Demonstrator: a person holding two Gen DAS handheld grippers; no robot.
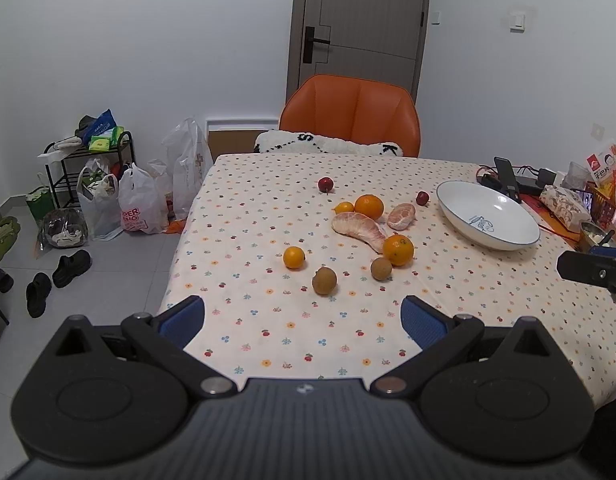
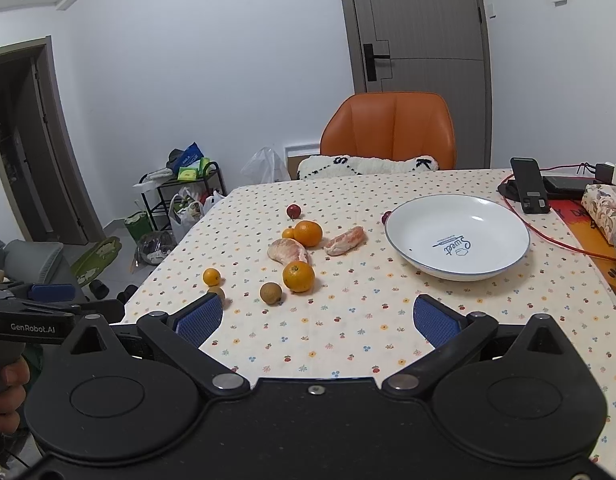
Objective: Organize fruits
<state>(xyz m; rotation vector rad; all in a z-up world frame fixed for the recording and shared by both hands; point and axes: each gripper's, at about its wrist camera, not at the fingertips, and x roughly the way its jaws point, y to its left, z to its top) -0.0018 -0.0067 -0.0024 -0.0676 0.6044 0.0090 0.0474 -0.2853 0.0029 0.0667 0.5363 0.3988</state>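
Note:
Fruit lies scattered mid-table on the dotted tablecloth [image 1: 267, 344]: a big orange [image 1: 369, 206], a second orange [image 1: 398, 250], a small orange [image 1: 294, 257], two brown kiwis [image 1: 324, 281] [image 1: 381, 269], peeled pomelo pieces [image 1: 360, 229] [image 1: 401, 216] and two small red fruits [image 1: 326, 184] [image 1: 422, 197]. An empty white bowl [image 1: 488, 216] [image 2: 456, 236] stands to the right of them. My left gripper [image 1: 303, 320] is open, hovering over the near table edge, short of the kiwis. My right gripper [image 2: 318, 316] is open too, near the front edge, with the orange [image 2: 298, 276] and a kiwi [image 2: 271, 293] just beyond it.
An orange chair [image 1: 350, 114] stands at the table's far side. A phone [image 2: 528, 192], cables and snack packs crowd the far right corner. Bags [image 1: 139, 204], a rack and shoes [image 1: 71, 268] sit on the floor at left. A hand [image 2: 3, 396] holds the left gripper's handle.

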